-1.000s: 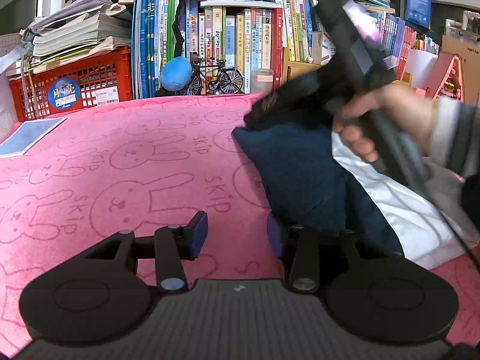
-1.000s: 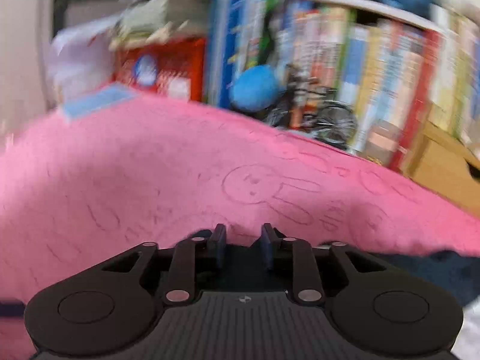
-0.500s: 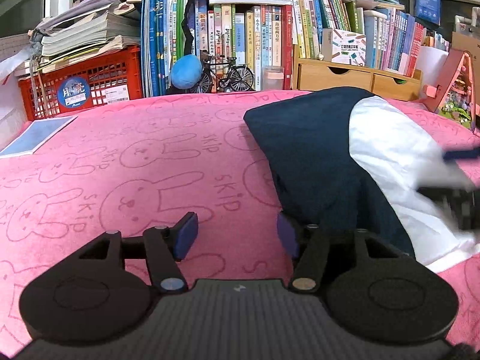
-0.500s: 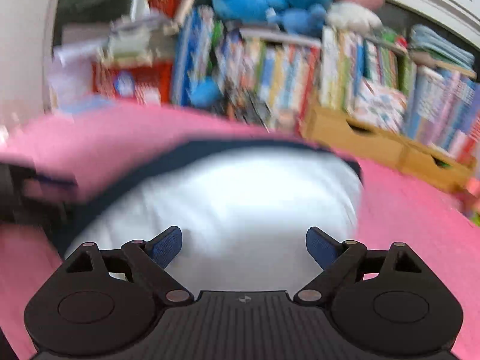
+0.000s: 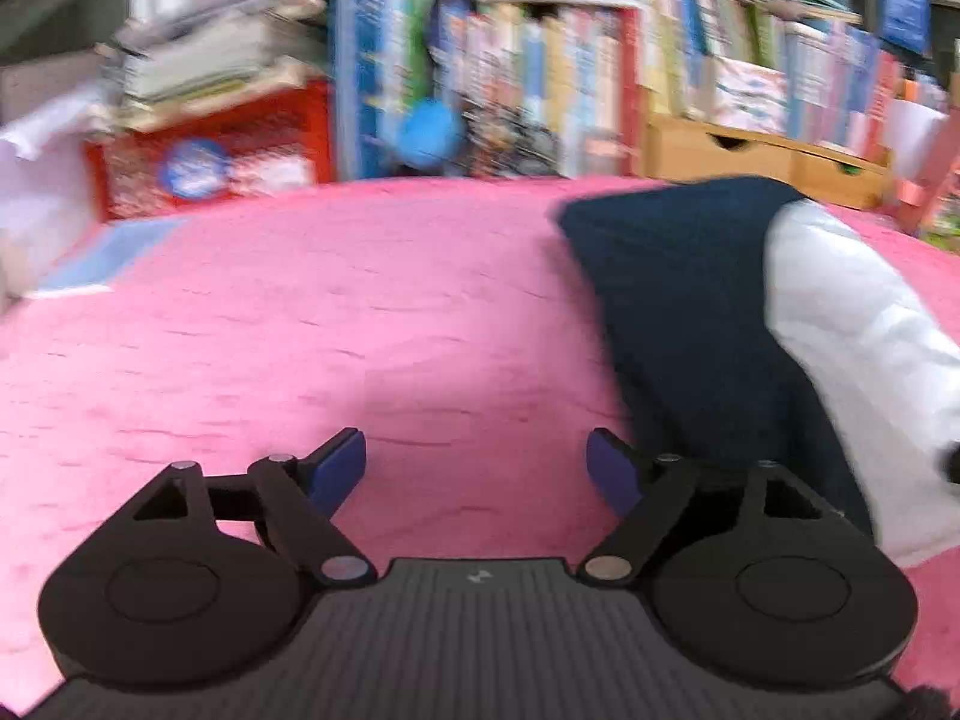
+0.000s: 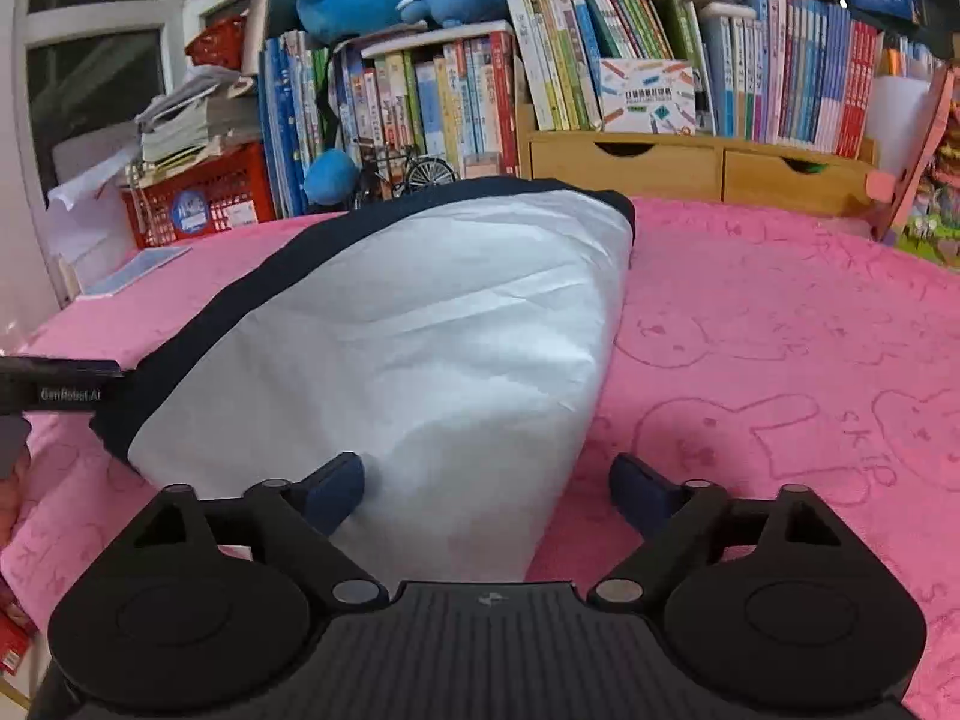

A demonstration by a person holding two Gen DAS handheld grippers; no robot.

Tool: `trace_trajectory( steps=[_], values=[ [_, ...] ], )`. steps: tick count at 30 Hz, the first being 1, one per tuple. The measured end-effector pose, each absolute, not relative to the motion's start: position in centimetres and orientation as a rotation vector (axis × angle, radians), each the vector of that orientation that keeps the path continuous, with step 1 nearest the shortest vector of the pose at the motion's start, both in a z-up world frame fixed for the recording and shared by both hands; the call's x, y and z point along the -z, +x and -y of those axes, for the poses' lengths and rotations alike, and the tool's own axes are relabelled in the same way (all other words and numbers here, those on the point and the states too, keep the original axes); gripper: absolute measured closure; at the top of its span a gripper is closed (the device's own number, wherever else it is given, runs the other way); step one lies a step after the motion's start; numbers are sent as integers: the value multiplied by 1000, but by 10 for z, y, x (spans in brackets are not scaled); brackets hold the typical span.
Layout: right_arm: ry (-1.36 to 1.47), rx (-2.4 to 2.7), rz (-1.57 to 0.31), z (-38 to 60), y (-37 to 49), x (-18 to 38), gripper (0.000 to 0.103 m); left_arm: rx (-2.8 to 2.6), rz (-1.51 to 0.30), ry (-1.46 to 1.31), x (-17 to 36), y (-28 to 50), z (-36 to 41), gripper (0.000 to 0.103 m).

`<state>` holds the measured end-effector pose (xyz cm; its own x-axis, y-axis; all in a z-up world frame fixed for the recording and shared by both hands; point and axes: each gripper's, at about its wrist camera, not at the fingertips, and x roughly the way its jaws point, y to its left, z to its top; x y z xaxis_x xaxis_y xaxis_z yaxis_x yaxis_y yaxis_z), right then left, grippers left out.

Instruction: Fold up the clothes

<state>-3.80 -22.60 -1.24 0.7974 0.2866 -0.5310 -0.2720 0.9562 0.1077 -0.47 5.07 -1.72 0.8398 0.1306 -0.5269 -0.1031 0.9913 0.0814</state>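
Left gripper (image 5: 476, 468) opening wide, jaws apart over bare pink bunny-print blanket (image 5: 300, 324), nothing between the blue pads; near left edge of the folded navy-and-white garment (image 5: 690, 300) just beyond the right-hand pad, at about two o'clock. Right gripper (image 6: 486, 489) spread wide but easing inward, near hem of the same garment's white panel (image 6: 420, 348) lying between the pads, left pad over the cloth, right pad over blanket, no pinch yet. Probably a re-grip for the next fold: best to slide the lower finger under the hem, take all layers at once, match both hands on the near corners, then lift and carry evenly so the navy border stays aligned. Open blanket from three to five o'clock of the garment, and broad free room at nine to eleven in the left view. Far edge at twelve o'clock crowded by the red plastic crate (image 6: 198, 204), row of upright books (image 6: 420, 102) and wooden drawer box (image 6: 696, 162); long throws toward it best avoided.
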Motion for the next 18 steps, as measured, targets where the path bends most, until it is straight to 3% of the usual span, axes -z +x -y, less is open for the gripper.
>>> trace_trajectory(
  steps=[4, 9, 18],
  values=[
    [62, -285, -482, 241, -66, 6, 6, -203, -484, 19, 6, -38, -62, 22],
    [60, -245, -425, 251, -85, 6, 6, -40, -399, -11, -5, -68, -35, 18],
    [-148, -187, -427, 227, -93, 14, 6, -74, -517, 85, 32, -30, 3, 16]
  ],
)
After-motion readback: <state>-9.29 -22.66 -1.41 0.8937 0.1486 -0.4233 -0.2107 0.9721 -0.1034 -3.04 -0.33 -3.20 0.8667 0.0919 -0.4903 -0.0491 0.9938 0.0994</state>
